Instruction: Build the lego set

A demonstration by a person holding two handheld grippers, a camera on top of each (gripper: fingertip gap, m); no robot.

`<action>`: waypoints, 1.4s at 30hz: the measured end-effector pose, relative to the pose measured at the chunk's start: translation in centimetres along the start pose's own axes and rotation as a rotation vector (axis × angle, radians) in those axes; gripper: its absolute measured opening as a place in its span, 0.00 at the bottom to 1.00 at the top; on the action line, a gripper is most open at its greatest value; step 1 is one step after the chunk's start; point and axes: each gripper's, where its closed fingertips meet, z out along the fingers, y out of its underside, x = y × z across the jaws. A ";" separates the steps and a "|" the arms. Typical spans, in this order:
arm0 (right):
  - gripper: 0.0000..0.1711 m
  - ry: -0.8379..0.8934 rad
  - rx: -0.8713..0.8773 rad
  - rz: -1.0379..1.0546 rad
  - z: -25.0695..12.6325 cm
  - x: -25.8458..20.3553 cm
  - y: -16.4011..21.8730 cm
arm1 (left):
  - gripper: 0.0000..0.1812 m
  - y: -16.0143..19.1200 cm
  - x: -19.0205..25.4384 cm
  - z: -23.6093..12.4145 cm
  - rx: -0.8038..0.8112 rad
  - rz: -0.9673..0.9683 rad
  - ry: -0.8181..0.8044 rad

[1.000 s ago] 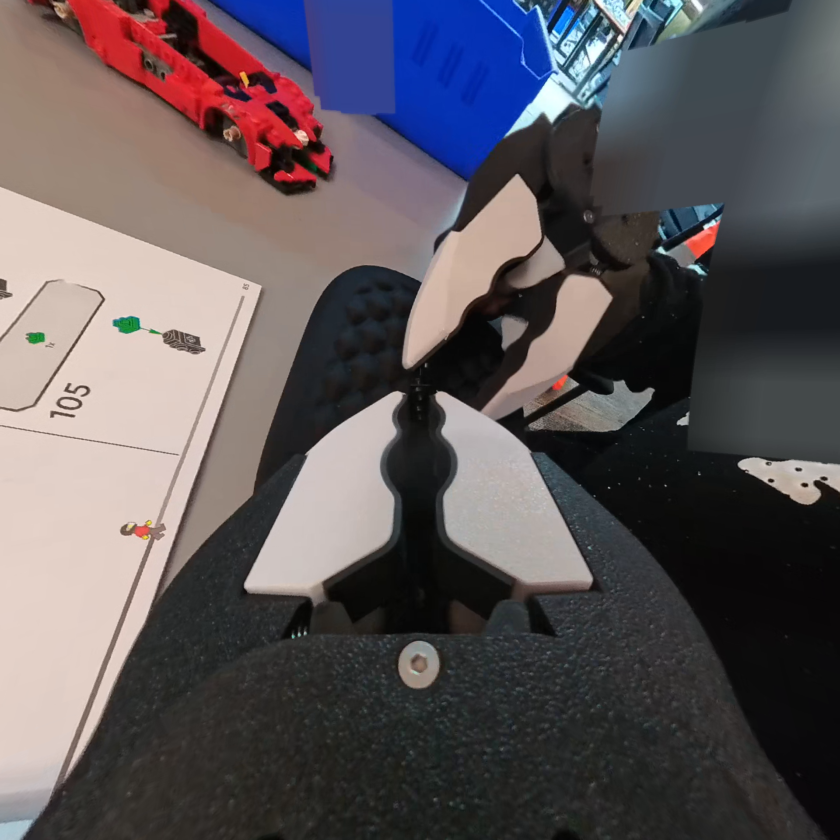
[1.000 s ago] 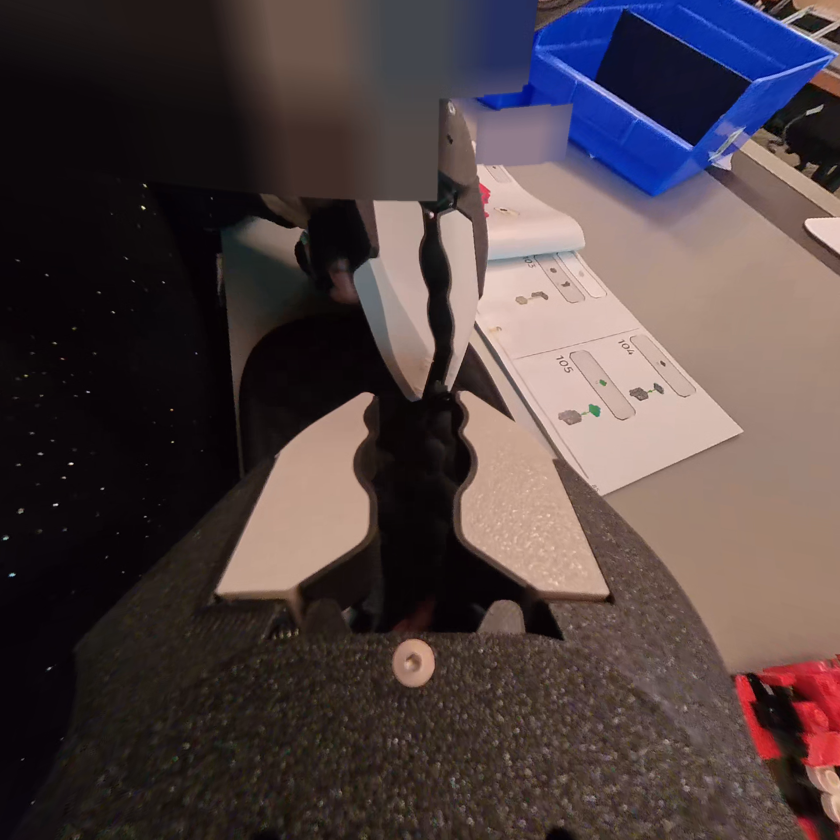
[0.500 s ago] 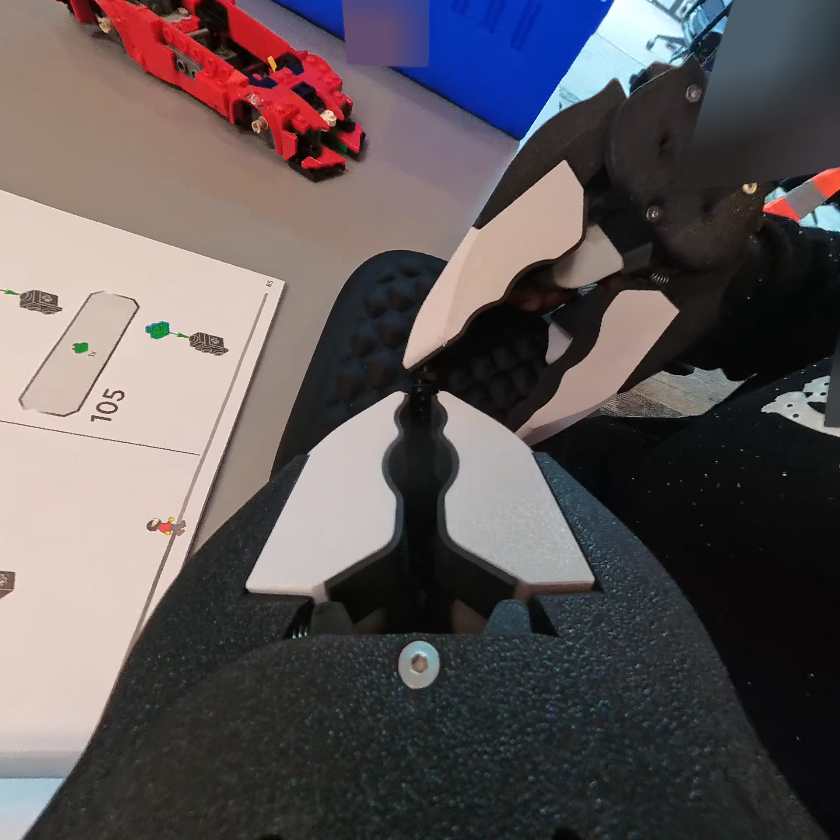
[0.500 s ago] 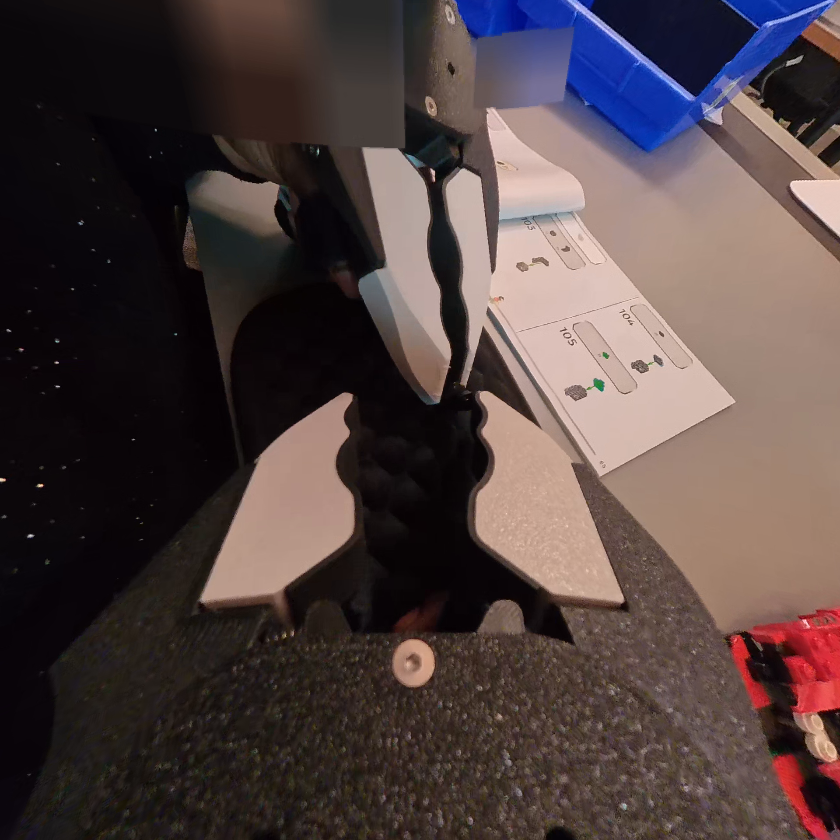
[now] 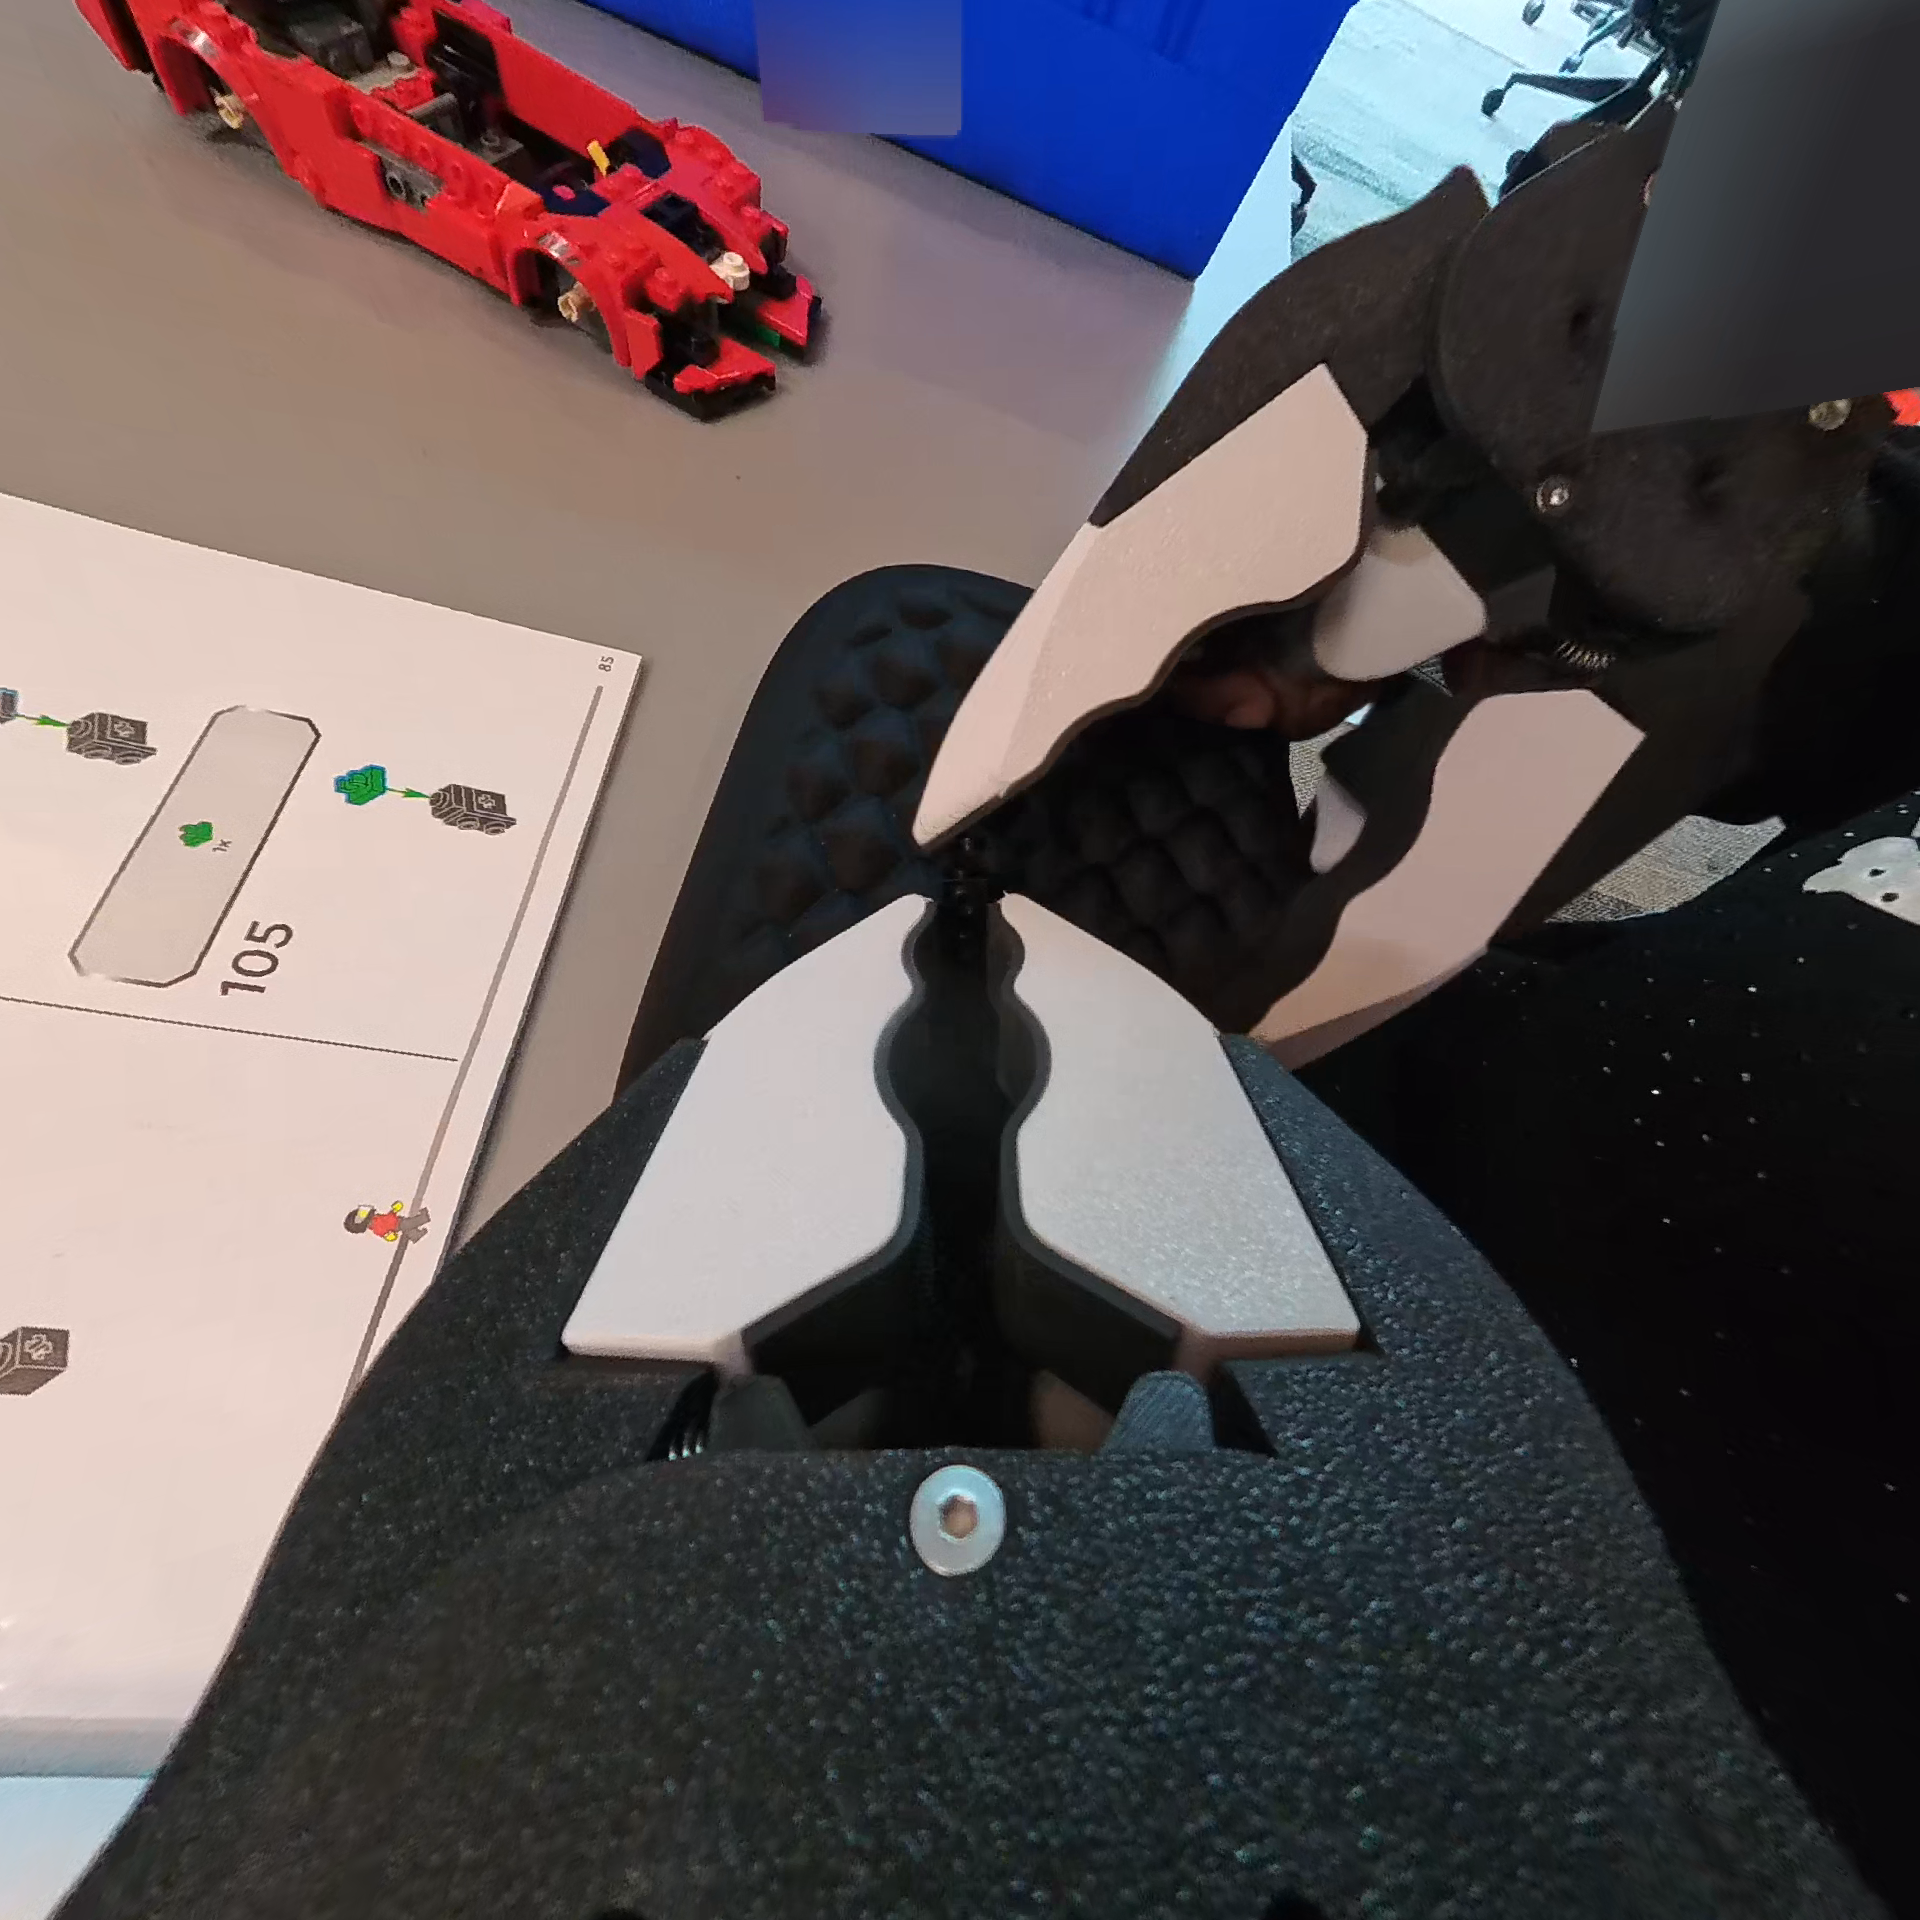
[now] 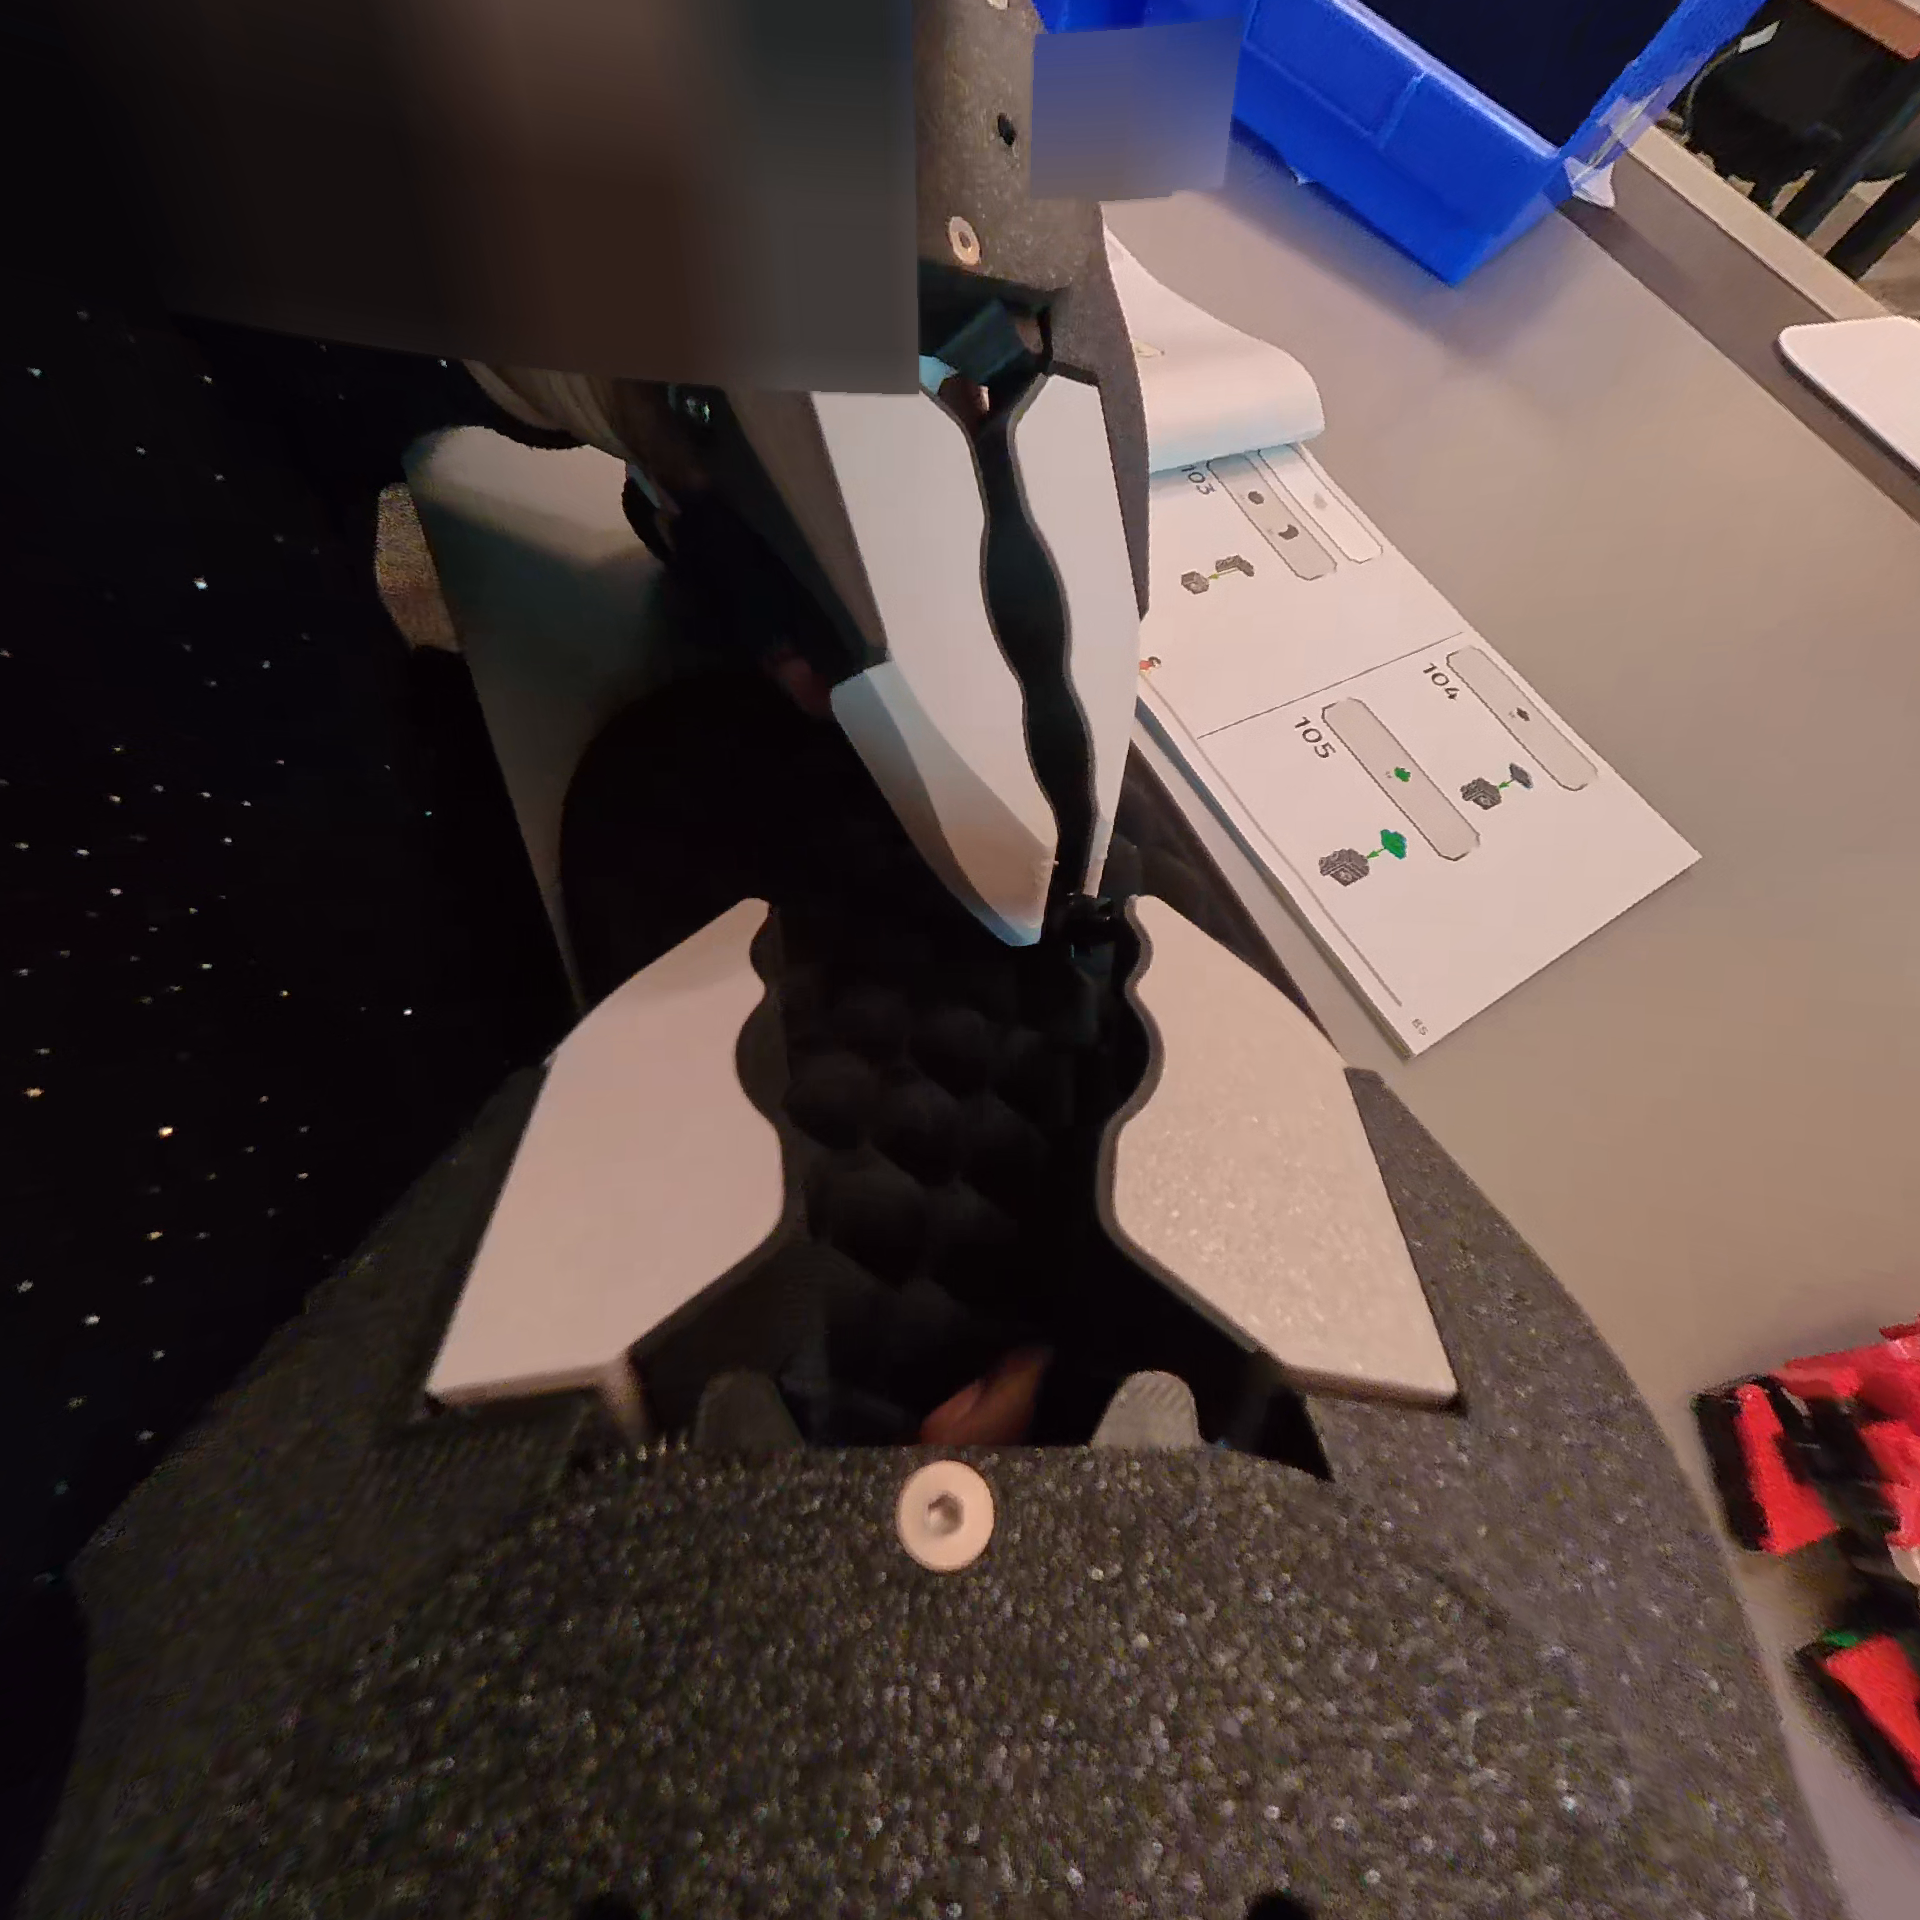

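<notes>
My left gripper [image 5: 966, 909] is shut on a small black lego piece [image 5: 966, 876] that sticks out past its tips. It is held in the air above a black bumpy pad [image 5: 852, 727]. My right gripper [image 6: 951, 914] is open and empty, and its right fingertip [image 6: 1143, 925] is right beside the piece [image 6: 1086, 935]. In the left wrist view the right gripper [image 5: 1107, 930] comes in from the upper right, jaws apart, with its upper fingertip [image 5: 935, 826] at the piece. In the right wrist view the left gripper [image 6: 1070, 894] points down from above, shut.
A red lego car [image 5: 499, 197] stands on the grey table [image 5: 312, 416], also at the right edge of the right wrist view [image 6: 1849, 1455]. An open instruction booklet [image 5: 260, 935] [image 6: 1403, 779] lies by the pad [image 6: 935, 1091]. A blue bin [image 5: 1039, 135] [image 6: 1403, 135] stands behind.
My right gripper has opened wider and its right fingertip has stayed by the piece. My left gripper has stayed shut on the black piece. Both views have shifted slightly.
</notes>
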 end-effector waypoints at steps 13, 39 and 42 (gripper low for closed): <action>0.38 0.062 -0.035 0.049 0.2 0.1 0.2 | 0.04 -0.1 0.1 0.2 0.001 -0.024 0.004; 0.50 0.268 -0.119 0.362 1.4 -0.3 0.4 | 0.04 0.0 -0.1 1.0 -0.035 0.121 -0.212; 0.50 0.279 -0.116 0.347 1.4 -0.3 0.4 | 0.04 0.1 -0.1 1.1 -0.038 0.118 -0.214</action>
